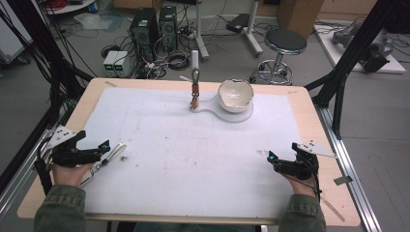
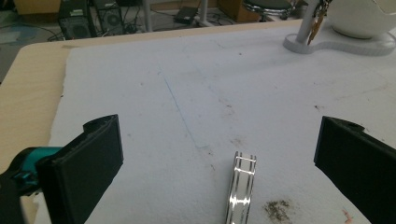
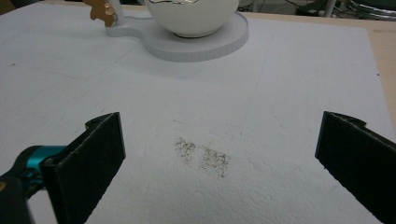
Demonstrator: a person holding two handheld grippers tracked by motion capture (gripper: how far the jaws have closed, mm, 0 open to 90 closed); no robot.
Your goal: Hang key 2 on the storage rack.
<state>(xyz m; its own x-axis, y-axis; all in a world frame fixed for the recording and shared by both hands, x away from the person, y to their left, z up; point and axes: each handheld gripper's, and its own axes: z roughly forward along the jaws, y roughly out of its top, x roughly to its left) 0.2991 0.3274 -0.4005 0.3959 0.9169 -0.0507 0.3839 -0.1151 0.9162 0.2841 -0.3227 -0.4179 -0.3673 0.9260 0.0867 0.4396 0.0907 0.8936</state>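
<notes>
- Two tools are in hand, one per hand: the left tool (image 1: pixel 103 146) at the near left of the surface (image 1: pixel 58 145), the right tool (image 1: pixel 272 157) at the near right.
- Left tool: its two black jaws stand wide apart in the left gripper view, with nothing clamped between them.
- Right tool: its two jaws are likewise wide apart in the right gripper view, holding nothing; only a dark smudge (image 3: pixel 203 156) lies on the sheet between them.
- One shiny metal clip (image 1: pixel 112 153) lies flat on the white sheet (image 1: pixel 193 159), just beside the left tool's tips; in the left gripper view it (image 2: pixel 241 186) lies between the open jaws, nearer the right jaw, touching neither.
- One white bowl (image 1: pixel 235 94) with a jagged rim sits on one flat white stand (image 1: pixel 241 117), well ahead of both tools, at the far side of the sheet.
- One upright post (image 1: pixel 195 63) rises from the narrow end of that stand, ahead of the left tool and left of the bowl; one small brown charm (image 1: pixel 195 99) hangs against it.
- Edges: bare wood shows outside the left tool and outside the right tool, each tool sitting close to its side edge of the sheet.
- Open room: the broad middle of the sheet between the two tools and the stand is bare apart from faint stains.
- One round stool (image 1: pixel 285 43) stands on the floor beyond the far edge.
</notes>
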